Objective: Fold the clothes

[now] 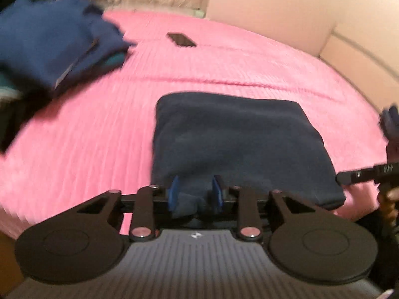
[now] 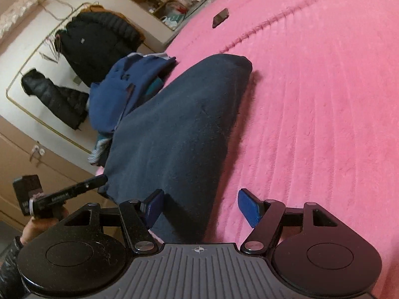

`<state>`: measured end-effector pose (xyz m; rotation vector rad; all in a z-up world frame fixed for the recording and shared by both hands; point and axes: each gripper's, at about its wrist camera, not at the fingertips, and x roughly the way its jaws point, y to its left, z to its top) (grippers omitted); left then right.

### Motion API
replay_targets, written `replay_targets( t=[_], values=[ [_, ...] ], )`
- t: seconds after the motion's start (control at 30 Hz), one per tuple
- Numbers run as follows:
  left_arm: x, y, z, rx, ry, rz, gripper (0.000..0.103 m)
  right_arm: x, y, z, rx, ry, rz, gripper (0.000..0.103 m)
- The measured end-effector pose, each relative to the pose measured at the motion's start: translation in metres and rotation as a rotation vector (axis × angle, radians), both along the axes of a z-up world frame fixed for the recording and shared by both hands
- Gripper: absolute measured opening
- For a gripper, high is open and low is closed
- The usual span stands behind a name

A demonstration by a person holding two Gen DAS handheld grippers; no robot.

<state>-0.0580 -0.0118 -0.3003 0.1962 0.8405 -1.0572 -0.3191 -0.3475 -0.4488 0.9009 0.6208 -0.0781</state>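
Observation:
A folded dark navy garment (image 1: 239,144) lies on the pink bed cover (image 1: 87,129); it also shows in the right wrist view (image 2: 179,129). My left gripper (image 1: 195,194) is shut on the garment's near edge, with a fold of cloth pinched between its blue pads (image 1: 174,191). My right gripper (image 2: 202,206) is open at the garment's near corner, its left pad (image 2: 154,206) over the cloth and its right pad (image 2: 249,206) over the bed cover. The right gripper's tip (image 1: 361,174) shows at the right edge of the left wrist view.
A pile of blue clothes (image 1: 54,47) sits at the far left of the bed, also in the right wrist view (image 2: 124,92). A dark phone (image 1: 182,39) lies farther back on the cover (image 2: 220,17). Dark jackets (image 2: 97,42) hang beyond the bed.

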Motion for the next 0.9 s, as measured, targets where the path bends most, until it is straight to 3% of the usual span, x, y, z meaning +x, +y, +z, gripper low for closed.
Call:
replay_targets(
  t=[0.07, 0.13, 0.2, 0.33, 0.6, 0.7, 0.77, 0.83, 0.9],
  values=[
    [0.005, 0.006, 0.002, -0.047, 0.054, 0.012, 0.022, -0.001, 0.004, 0.004, -0.019, 0.015, -0.001, 0.069],
    [0.007, 0.011, 0.008, -0.073, 0.054, 0.019, 0.023, 0.000, 0.007, 0.010, -0.065, 0.034, 0.009, 0.069],
    [0.011, 0.013, 0.008, -0.043, 0.025, 0.019, 0.022, 0.004, 0.014, 0.013, -0.111, 0.063, 0.031, 0.069],
    [0.021, 0.011, -0.011, 0.023, 0.055, 0.005, 0.023, 0.006, 0.017, 0.010, -0.119, 0.087, 0.026, 0.069],
    [0.041, 0.006, 0.014, -0.129, 0.062, 0.021, 0.023, 0.020, 0.027, 0.056, -0.269, -0.074, 0.006, 0.069],
    [0.049, -0.018, 0.014, -0.089, 0.048, -0.030, 0.023, 0.048, 0.022, 0.060, -0.320, -0.069, 0.025, 0.069],
    [0.053, -0.037, 0.000, 0.020, 0.054, -0.065, 0.024, 0.067, 0.017, 0.050, -0.318, -0.016, 0.048, 0.069],
    [0.052, -0.049, -0.022, 0.130, 0.056, -0.090, 0.033, 0.081, 0.014, 0.027, -0.279, 0.069, 0.085, 0.069],
    [0.057, -0.047, -0.024, 0.120, 0.093, -0.076, 0.036, 0.084, 0.014, 0.021, -0.286, 0.087, 0.109, 0.069]
  ],
)
